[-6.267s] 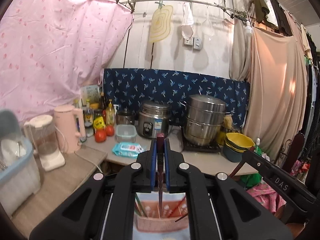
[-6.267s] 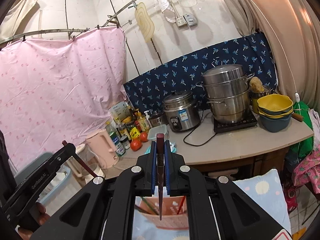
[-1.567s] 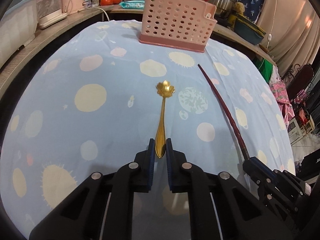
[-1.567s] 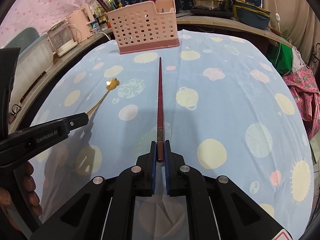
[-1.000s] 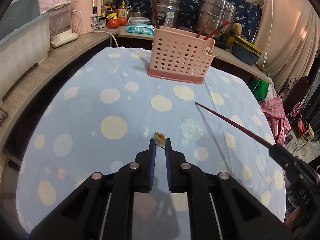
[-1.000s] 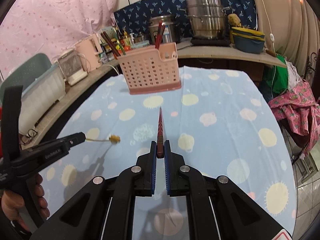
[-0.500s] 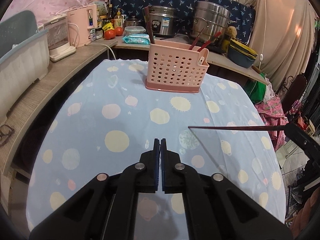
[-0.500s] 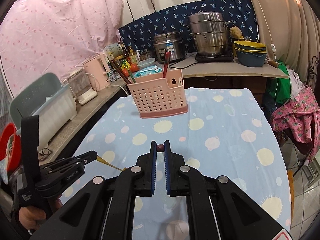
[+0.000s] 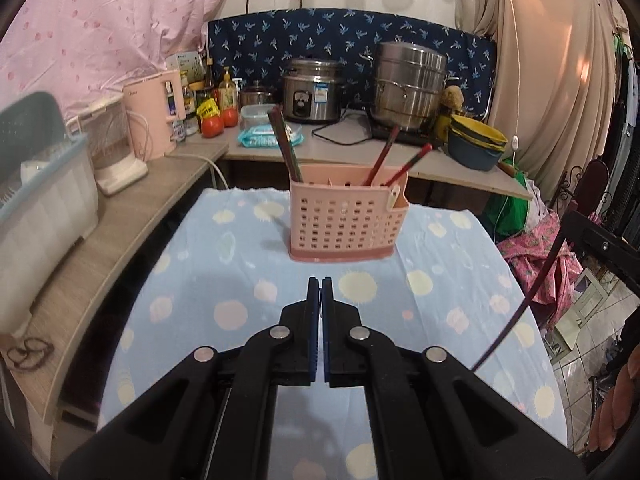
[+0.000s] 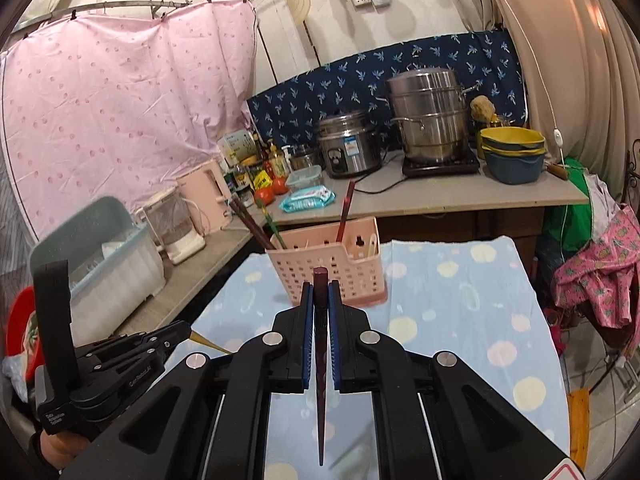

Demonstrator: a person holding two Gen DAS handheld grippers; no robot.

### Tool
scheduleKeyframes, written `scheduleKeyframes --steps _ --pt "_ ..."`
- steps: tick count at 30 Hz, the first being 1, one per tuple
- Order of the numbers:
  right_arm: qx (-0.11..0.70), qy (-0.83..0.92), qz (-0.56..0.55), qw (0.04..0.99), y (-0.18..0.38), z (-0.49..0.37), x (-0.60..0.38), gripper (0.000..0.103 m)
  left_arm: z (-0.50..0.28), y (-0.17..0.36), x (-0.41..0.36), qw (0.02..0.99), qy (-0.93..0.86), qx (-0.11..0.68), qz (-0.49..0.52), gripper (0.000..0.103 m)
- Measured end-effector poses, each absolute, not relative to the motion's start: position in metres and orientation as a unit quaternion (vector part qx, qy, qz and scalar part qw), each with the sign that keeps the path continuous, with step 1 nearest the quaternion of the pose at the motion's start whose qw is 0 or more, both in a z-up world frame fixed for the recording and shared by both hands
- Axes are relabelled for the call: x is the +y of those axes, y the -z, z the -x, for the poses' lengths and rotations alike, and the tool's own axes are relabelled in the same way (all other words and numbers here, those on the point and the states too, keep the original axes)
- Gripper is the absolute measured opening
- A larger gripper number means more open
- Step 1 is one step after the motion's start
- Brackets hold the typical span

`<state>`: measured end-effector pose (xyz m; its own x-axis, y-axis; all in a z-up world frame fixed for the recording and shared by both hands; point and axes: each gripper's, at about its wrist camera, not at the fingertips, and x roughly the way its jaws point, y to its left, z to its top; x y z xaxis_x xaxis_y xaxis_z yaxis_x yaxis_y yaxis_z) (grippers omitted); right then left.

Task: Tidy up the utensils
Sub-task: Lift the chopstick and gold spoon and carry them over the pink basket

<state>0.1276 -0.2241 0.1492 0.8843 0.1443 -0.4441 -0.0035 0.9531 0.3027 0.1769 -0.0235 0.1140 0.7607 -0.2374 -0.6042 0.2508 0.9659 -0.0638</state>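
Right gripper (image 10: 319,292) jaws pinch chopstick (image 10: 319,360) | left gripper (image 9: 320,286) jaws pinch, I think, a spoon (image 10: 208,343) | aim tips down into basket (image 10: 332,270), go slow

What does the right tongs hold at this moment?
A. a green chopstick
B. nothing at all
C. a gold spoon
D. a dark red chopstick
D: in the right wrist view the right tongs are shut on a dark red chopstick, which stands upright between the blue pads, in front of the pink basket.
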Motion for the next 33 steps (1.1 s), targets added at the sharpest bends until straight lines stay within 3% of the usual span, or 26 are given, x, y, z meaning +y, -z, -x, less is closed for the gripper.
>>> scheduleKeyframes --steps 21,33 --pt "0.214 -0.048 -0.16 0.962 -0.179 -0.195 -0.232 0.007 -0.245 -0.151 -0.024 0.946 0.119 0.302 0.018 0.001" --pt "0.155 -0.065 -0.193 0.967 -0.233 -0.255 -0.244 0.007 -0.291 -0.197 -0.034 0.954 0.134 0.264 0.047 0.001"
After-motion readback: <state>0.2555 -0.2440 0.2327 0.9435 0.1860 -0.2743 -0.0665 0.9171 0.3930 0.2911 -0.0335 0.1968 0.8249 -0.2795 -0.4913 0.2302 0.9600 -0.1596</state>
